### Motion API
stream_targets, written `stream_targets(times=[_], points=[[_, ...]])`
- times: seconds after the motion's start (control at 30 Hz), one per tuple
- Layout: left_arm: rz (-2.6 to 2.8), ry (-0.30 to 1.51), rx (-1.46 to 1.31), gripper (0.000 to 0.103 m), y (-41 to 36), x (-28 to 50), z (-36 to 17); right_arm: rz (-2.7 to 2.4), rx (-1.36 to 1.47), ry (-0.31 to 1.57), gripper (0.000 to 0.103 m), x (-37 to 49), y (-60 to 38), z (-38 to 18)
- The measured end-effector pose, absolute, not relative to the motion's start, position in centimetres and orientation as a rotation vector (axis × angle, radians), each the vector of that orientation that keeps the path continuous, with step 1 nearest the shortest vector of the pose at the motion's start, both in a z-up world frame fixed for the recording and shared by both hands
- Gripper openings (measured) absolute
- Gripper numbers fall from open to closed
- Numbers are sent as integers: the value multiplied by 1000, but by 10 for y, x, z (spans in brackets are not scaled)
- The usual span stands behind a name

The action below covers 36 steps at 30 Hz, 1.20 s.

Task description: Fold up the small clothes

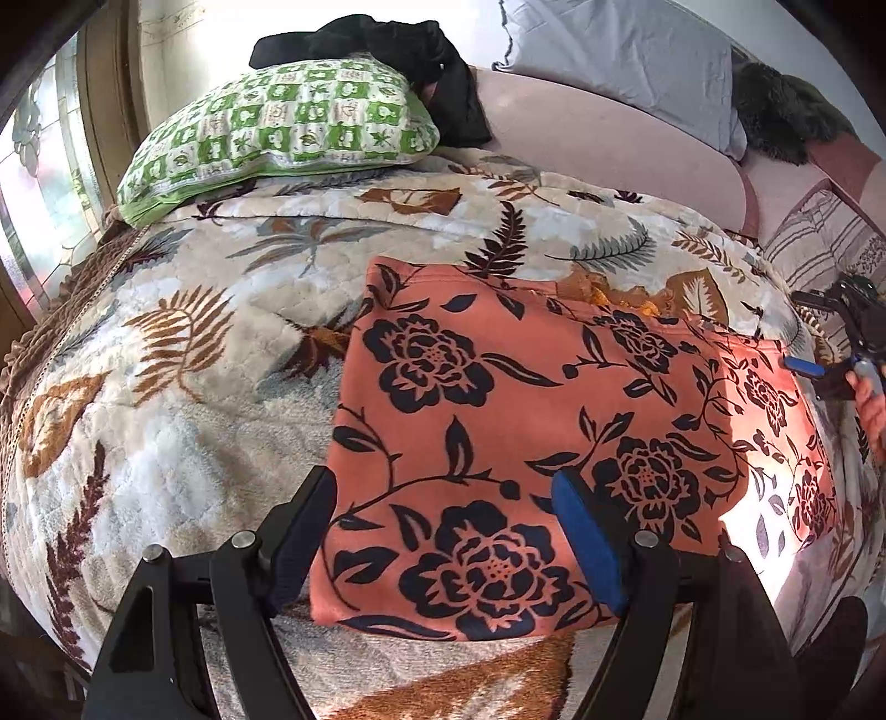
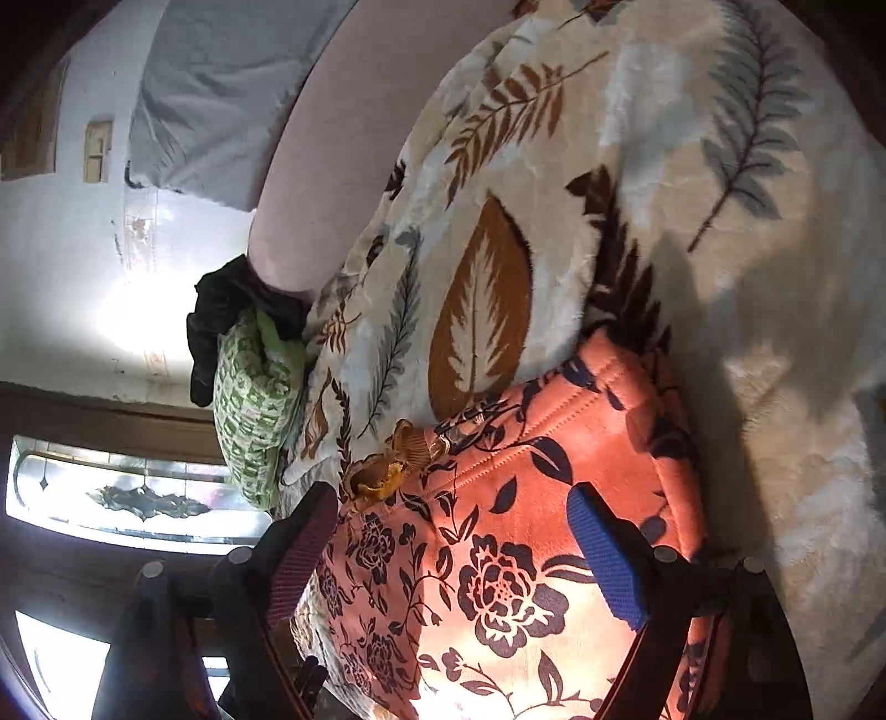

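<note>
place: home bedroom | bed (image 1: 183, 354) under a plush leaf-print blanket | far left: green-and-white patterned pillow (image 1: 282, 124) with a dark garment (image 1: 421, 61) on it | far right: grey pillow (image 1: 620, 50) against the pale wall | left: wood-framed window with decorative glass (image 2: 133, 498)

Quick count from what I saw: there was one orange floral garment (image 1: 498, 443) mid-frame, one leaf-print blanket (image 1: 194, 332) under it, one green checked pillow (image 1: 277, 127) upper left, one black cloth (image 1: 415, 55) at top, one grey pillow (image 1: 620, 61) upper right, and two grippers, the left (image 1: 443, 537) and right (image 2: 459, 548).
</note>
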<state>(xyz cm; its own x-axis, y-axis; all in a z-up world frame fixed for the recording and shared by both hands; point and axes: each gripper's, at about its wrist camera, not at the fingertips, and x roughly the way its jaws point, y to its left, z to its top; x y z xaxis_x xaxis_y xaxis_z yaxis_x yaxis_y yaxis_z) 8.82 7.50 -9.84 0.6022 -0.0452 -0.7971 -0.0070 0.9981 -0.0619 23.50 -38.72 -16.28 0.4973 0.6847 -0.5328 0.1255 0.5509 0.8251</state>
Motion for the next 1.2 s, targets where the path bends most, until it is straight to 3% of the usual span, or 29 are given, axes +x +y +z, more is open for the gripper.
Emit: stream_targets(times=[0.13, 0.2, 0.33, 0.47, 0.63, 1.2], points=[[-52, 900, -6, 80, 64, 83, -89, 230, 929, 973, 86, 264, -413, -191], [-44, 871, -2, 80, 68, 77, -84, 192, 1108, 834, 87, 241, -440, -191], [-26, 890, -86, 80, 77, 78, -85, 254, 1105, 732, 87, 172, -452, -165], [-54, 858, -99, 80, 67, 67, -76, 306, 1135, 748, 88, 74, -436, -167], [-98, 840, -94, 80, 56, 51, -63, 286, 1277, 851, 90, -1, -403, -223], [0, 966, -6, 80, 24, 65, -79, 94, 1311, 769, 89, 30, -398, -227]])
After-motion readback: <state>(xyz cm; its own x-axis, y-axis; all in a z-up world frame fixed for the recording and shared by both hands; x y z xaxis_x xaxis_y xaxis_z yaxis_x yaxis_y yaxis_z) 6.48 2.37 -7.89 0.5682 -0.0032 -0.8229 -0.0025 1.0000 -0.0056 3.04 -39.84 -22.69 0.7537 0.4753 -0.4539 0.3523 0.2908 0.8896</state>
